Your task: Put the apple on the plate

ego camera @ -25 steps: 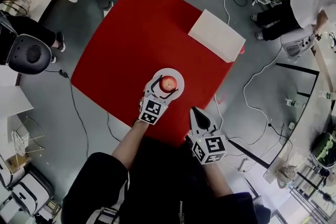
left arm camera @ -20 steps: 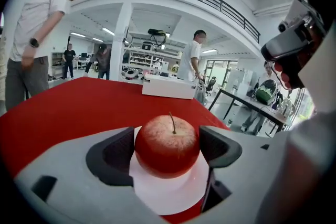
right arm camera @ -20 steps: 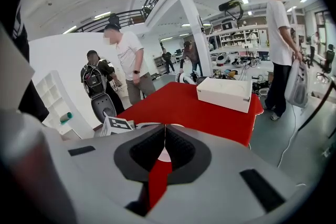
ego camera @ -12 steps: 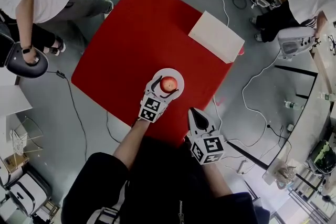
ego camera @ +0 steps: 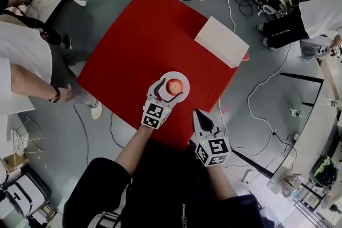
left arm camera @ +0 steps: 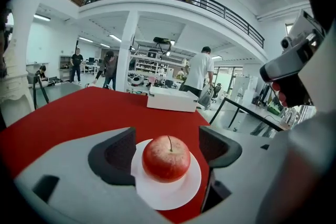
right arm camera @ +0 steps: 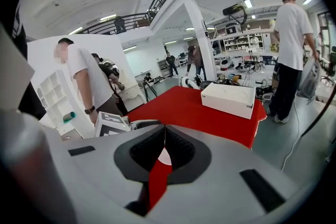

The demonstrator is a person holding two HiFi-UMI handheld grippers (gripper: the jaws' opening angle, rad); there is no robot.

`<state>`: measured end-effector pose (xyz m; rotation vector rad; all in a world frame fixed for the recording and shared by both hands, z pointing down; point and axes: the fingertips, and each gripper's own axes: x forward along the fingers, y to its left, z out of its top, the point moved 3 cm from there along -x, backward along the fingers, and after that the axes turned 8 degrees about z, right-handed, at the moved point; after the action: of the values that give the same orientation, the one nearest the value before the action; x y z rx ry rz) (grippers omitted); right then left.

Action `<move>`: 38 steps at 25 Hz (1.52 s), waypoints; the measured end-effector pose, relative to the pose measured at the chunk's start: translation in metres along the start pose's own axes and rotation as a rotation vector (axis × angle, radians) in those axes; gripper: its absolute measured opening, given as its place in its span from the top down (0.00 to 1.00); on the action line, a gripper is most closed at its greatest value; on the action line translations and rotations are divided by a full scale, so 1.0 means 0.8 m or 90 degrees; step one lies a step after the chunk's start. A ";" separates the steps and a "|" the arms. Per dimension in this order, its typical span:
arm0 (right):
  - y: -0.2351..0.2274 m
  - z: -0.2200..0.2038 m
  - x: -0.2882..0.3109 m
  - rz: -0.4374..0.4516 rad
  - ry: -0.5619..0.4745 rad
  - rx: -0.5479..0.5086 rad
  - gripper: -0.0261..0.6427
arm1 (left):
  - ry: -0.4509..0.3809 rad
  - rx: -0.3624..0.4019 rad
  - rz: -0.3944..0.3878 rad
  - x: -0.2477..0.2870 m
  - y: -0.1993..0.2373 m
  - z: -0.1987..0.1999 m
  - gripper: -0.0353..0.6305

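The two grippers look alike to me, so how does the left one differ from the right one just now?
The left gripper's jaws stand apart, flanking the apple on the plate without touching it; the right gripper's jaws are pressed together, empty. The left gripper reaches over the red table; the right gripper hangs back by its near edge. Both carry a marker cube.

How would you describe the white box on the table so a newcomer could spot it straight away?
Start at the red table. At its far right edge, away from the person, lies a flat white box. Unlike the other white thing, the round plate holding the apple near the person, it is rectangular and bare.
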<state>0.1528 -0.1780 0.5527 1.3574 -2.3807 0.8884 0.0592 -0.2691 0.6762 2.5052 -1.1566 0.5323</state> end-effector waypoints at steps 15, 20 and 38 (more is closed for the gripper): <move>0.031 0.043 0.009 0.079 -0.027 -0.055 0.94 | -0.138 0.074 0.057 -0.133 -0.026 0.129 0.94; 0.042 0.056 0.010 0.084 -0.044 -0.084 0.94 | -0.152 0.068 0.078 -0.165 -0.025 0.157 0.94; 0.068 0.048 0.009 0.120 -0.031 -0.126 0.95 | -0.132 0.065 0.108 -0.191 -0.031 0.141 0.94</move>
<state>0.1055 -0.1863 0.5056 1.1068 -2.5877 0.6498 0.0090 -0.2039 0.5037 2.6135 -1.4622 0.3894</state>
